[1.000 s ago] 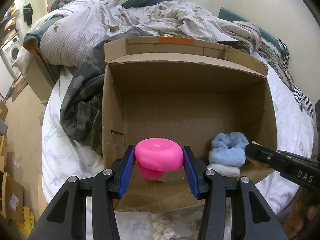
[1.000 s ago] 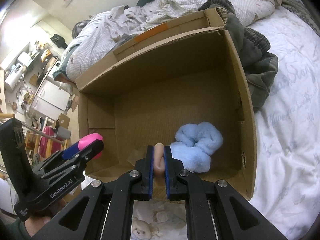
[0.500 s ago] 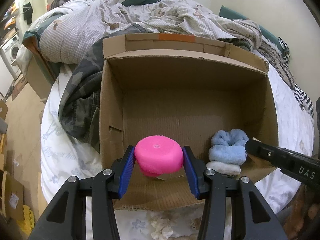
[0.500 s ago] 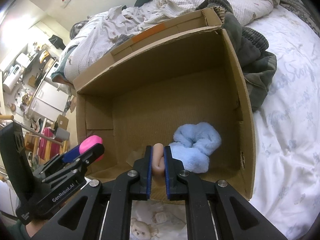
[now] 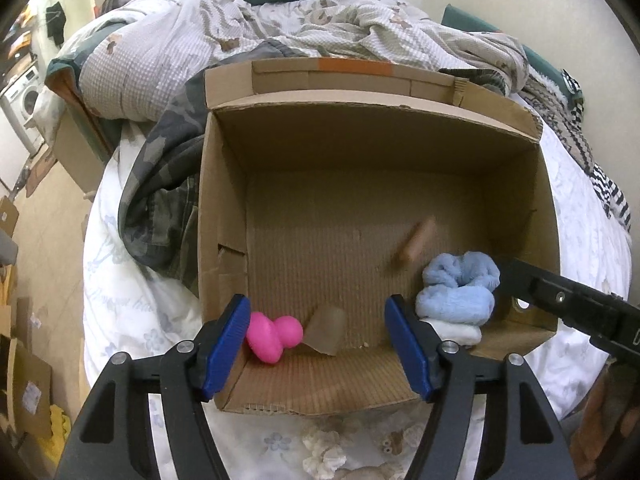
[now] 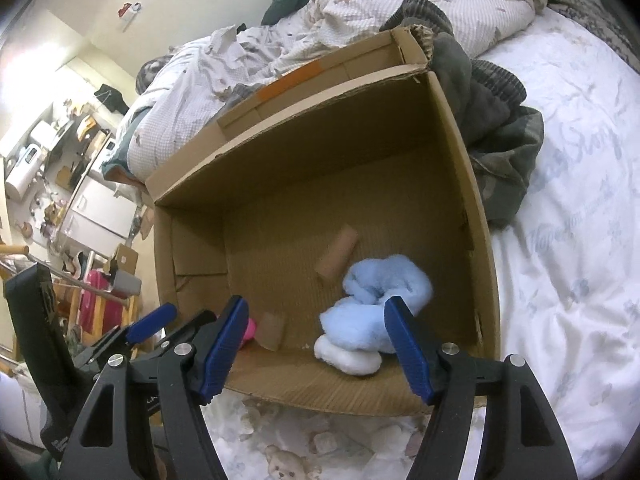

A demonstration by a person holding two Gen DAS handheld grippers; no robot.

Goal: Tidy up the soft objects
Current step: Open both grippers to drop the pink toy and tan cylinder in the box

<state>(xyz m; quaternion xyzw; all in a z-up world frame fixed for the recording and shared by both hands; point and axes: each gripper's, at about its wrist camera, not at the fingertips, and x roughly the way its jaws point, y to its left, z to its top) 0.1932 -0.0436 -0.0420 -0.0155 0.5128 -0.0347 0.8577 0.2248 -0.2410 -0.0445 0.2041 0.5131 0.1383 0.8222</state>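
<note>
Left wrist view: pink soft toy (image 5: 272,336) lay on the floor of the cardboard box (image 5: 360,128) at its near left corner, free of the left gripper (image 5: 318,346), jaws opening with nothing pressed between them. Right wrist view: blurred tan soft piece (image 6: 336,254) inside the box above the fluffy blue bundle (image 6: 380,304), right gripper (image 6: 316,348) opening too, clasping nothing. Around the box, white bedsheet (image 6: 572,240) and rumpled quilt (image 5: 160,52).

Pink toy (image 5: 272,336) on box (image 5: 224,216) floor
</note>
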